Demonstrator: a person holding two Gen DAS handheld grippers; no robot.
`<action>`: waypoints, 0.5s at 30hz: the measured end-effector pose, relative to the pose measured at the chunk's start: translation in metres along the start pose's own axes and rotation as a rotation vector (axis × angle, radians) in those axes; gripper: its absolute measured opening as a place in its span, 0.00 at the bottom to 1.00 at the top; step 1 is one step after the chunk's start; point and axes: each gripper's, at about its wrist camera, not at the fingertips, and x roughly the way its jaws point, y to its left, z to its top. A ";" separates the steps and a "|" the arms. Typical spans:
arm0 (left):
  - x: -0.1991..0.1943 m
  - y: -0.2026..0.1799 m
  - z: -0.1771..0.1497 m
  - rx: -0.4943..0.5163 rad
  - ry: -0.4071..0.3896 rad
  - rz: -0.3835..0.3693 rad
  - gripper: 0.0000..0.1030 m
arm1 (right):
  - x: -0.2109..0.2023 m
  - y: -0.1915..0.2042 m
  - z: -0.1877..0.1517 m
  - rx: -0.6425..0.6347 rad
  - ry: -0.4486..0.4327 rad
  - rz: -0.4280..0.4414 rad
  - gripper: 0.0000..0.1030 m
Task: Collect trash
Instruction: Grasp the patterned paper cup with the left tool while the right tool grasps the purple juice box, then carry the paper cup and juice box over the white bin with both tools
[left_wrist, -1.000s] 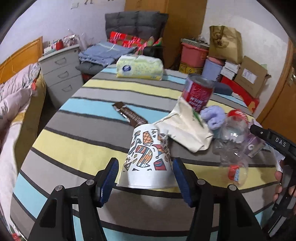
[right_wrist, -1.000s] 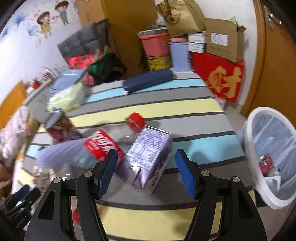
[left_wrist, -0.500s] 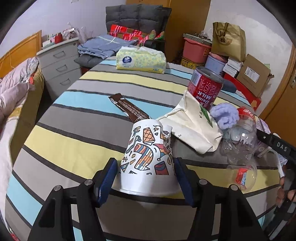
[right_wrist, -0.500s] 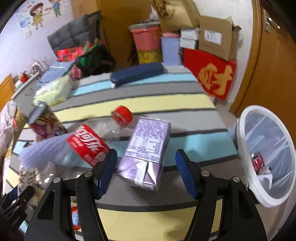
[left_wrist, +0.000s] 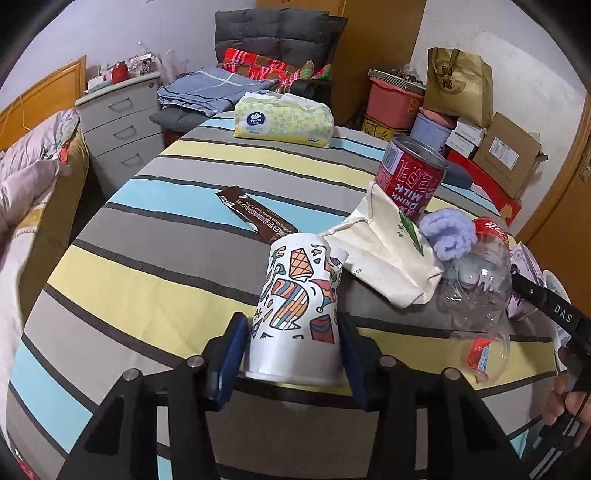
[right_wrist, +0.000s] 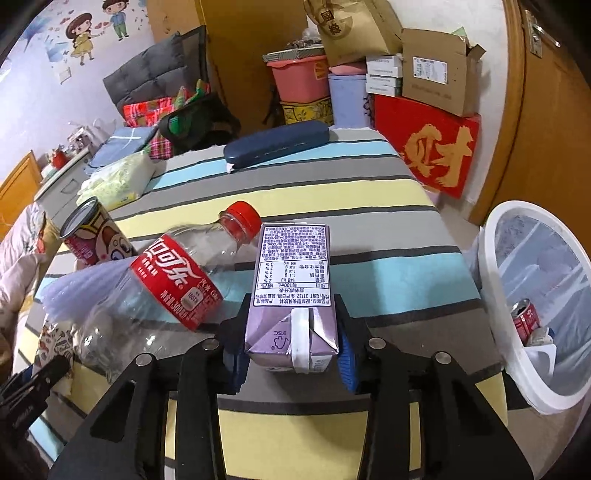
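Both sets of tongs closing in together! The left tongs squeeze the wide rim of an upside-down patterned paper cup on the striped tabletop, pads touching its sides. The right tongs clamp the purple drink carton beside the Coca-Cola bottle, with the white trash bin just off the table's right edge.

Purple carton between closing hand-held gripper jaws

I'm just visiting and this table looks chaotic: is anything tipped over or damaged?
Yes. The clear plastic cola bottle lies on its side, and the patterned paper cup stands upside down. The purple drink carton also lies flat.
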 end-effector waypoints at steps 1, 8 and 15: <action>-0.001 0.000 0.000 0.001 -0.002 0.000 0.46 | -0.001 -0.001 0.000 0.001 -0.001 0.009 0.38; -0.016 -0.006 -0.006 0.016 -0.037 -0.003 0.46 | -0.013 -0.004 -0.006 -0.008 -0.032 0.045 0.37; -0.041 -0.018 -0.012 0.040 -0.075 -0.027 0.46 | -0.025 -0.009 -0.010 -0.012 -0.054 0.077 0.37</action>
